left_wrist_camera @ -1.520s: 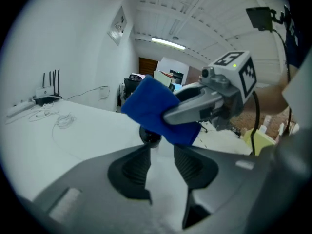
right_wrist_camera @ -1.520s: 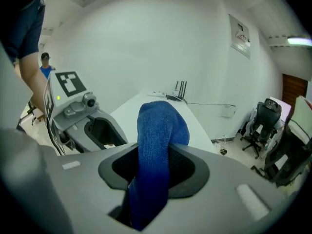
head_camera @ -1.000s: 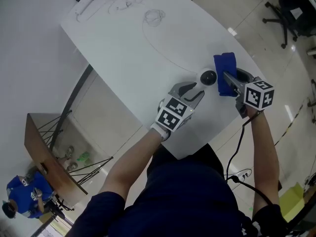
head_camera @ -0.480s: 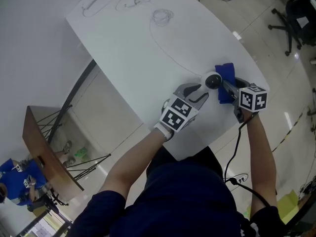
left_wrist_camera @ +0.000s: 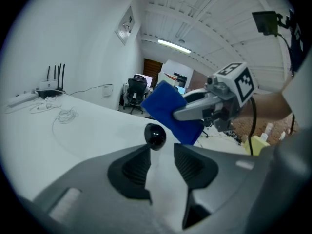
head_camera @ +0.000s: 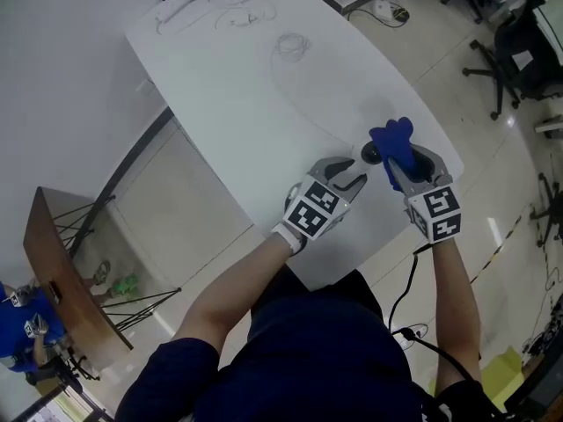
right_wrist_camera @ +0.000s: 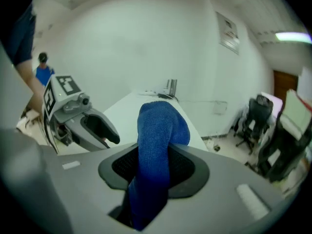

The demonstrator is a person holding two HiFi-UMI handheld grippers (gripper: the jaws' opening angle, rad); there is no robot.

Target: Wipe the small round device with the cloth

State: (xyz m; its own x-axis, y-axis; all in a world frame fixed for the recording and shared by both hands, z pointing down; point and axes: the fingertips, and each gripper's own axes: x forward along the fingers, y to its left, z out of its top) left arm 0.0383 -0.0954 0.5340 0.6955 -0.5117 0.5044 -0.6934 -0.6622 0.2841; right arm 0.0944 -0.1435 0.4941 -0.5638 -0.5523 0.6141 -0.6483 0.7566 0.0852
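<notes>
The small round device [head_camera: 370,154], white with a black dome [left_wrist_camera: 156,135], sits at the tips of my left gripper [head_camera: 352,176]. That gripper [left_wrist_camera: 162,147] is shut on the device's white base, with the dome just past its left jaw. My right gripper [head_camera: 396,167] is shut on a blue cloth [head_camera: 391,142]. The cloth [right_wrist_camera: 158,126] stands bunched up out of the jaws [right_wrist_camera: 156,157]. In the left gripper view the blue cloth [left_wrist_camera: 168,111] hangs right behind the dome, touching or nearly touching it. Both grippers are over the near right end of the white table [head_camera: 264,121].
A coiled thin cable [head_camera: 290,45] and a power strip [head_camera: 180,1] lie at the table's far end. The table's near edge runs just under both grippers. Office chairs [head_camera: 519,55] stand on the floor to the right; a wooden rack [head_camera: 62,280] stands lower left.
The right gripper has swung round with the cloth, which now stands bunched against the device's far side instead of spread to its right. The left gripper keeps its hold.
</notes>
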